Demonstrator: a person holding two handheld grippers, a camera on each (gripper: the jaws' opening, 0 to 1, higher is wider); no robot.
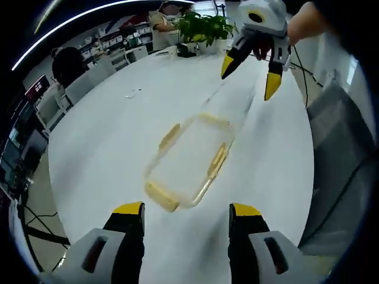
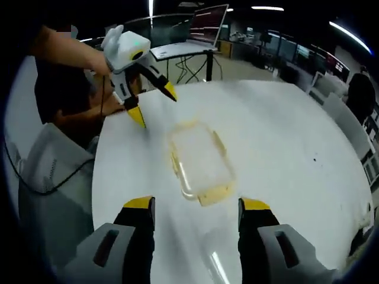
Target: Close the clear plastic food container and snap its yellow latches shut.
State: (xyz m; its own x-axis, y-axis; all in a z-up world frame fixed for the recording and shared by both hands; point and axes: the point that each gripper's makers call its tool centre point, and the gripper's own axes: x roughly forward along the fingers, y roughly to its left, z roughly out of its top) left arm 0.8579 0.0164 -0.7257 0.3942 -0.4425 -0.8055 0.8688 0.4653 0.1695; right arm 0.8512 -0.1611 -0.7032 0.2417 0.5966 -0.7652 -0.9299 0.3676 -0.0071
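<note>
Looking along the left gripper, its two yellow-tipped jaws stood apart with nothing between them; just beyond them a clear plastic container with yellow latches lay flat on the white table, untouched by either tool; farther off, the right gripper hung above the table beyond the container, jaws spread and empty, a hand behind it; potted plants stood at the far edge. From the right gripper, jaws likewise parted and empty; the container lay ahead, near mid-table; beyond it the left gripper hovered, open, clear of the container; a monitor stood behind the table.
</note>
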